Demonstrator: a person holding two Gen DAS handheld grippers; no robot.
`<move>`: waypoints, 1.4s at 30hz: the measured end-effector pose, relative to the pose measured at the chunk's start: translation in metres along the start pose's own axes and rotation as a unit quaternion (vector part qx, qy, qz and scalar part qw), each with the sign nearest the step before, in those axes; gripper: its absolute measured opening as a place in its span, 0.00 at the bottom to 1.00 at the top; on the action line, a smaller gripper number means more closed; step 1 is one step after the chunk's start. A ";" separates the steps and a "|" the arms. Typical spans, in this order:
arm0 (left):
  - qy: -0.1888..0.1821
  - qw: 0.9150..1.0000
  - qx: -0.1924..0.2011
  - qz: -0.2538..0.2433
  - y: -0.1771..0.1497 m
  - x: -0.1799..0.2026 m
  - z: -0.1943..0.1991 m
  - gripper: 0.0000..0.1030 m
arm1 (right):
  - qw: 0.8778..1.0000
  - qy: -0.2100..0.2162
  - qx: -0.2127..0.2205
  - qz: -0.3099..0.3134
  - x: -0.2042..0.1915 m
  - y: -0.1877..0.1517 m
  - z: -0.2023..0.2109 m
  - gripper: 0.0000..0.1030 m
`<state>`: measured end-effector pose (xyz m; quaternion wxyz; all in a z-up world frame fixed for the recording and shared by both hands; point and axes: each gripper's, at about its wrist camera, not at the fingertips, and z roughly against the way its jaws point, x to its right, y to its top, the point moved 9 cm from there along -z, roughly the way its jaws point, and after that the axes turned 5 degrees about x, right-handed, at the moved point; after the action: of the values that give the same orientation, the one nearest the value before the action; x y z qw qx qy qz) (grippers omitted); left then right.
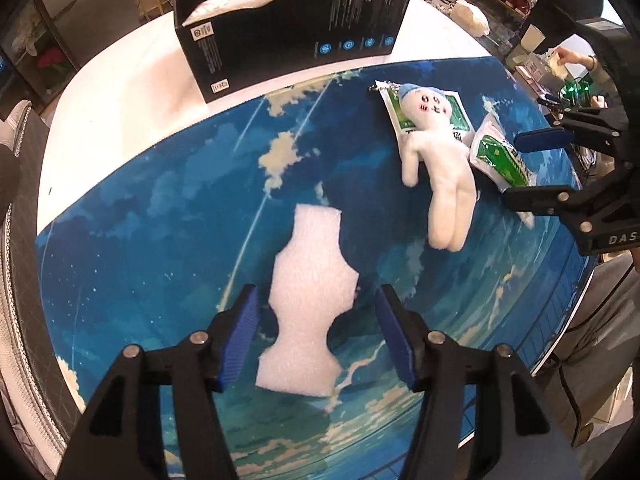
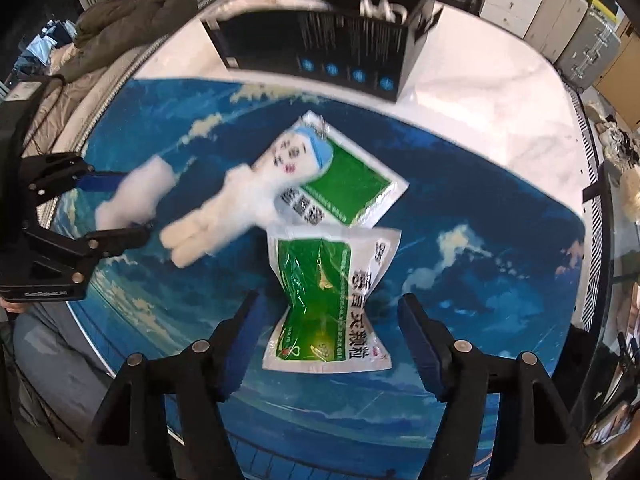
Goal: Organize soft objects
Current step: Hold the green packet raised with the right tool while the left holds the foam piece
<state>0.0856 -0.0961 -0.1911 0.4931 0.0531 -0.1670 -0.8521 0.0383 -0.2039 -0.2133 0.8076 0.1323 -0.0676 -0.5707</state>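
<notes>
Both tongs stand wide with nothing gripped. Left gripper (image 1: 316,336) straddles the white foam piece (image 1: 306,300), whose long axis runs straight ahead along the fingers, so its narrow waist sits between the blue pads (image 1: 240,344) with a gap on each side; closing squarely should catch it. Right gripper (image 2: 332,332) likewise brackets the crumpled green sachet (image 2: 328,300), long axis again pointing forward, pinched middle level with the fingertips. Whether either piece is touched by a pad I cannot tell; both seem to lie flat on the blue sky-print mat (image 1: 160,200). Just beyond the sachet lies the white plush doll (image 2: 240,196), its head resting on a second green sachet (image 2: 356,184). Farther off, on the white table (image 1: 132,92), stands the open black box (image 1: 288,28), probably the destination, roughly equally far from both hands
</notes>
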 end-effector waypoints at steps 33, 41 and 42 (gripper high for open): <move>-0.004 1.000 0.011 0.006 0.005 -0.005 0.006 0.35 | 1.000 -0.001 -0.007 0.014 0.004 0.004 0.007 0.32; -0.007 1.000 0.005 0.006 0.001 -0.005 0.003 0.35 | 1.000 0.005 -0.006 0.012 0.006 0.003 0.010 0.32; -0.006 1.000 0.006 0.006 0.002 -0.006 0.004 0.35 | 1.000 0.005 -0.007 0.013 0.006 0.003 0.009 0.32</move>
<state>0.0892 -0.0912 -0.1872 0.4967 0.0498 -0.1754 -0.8486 0.0402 -0.2096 -0.2037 0.8165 0.1287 -0.0613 -0.5595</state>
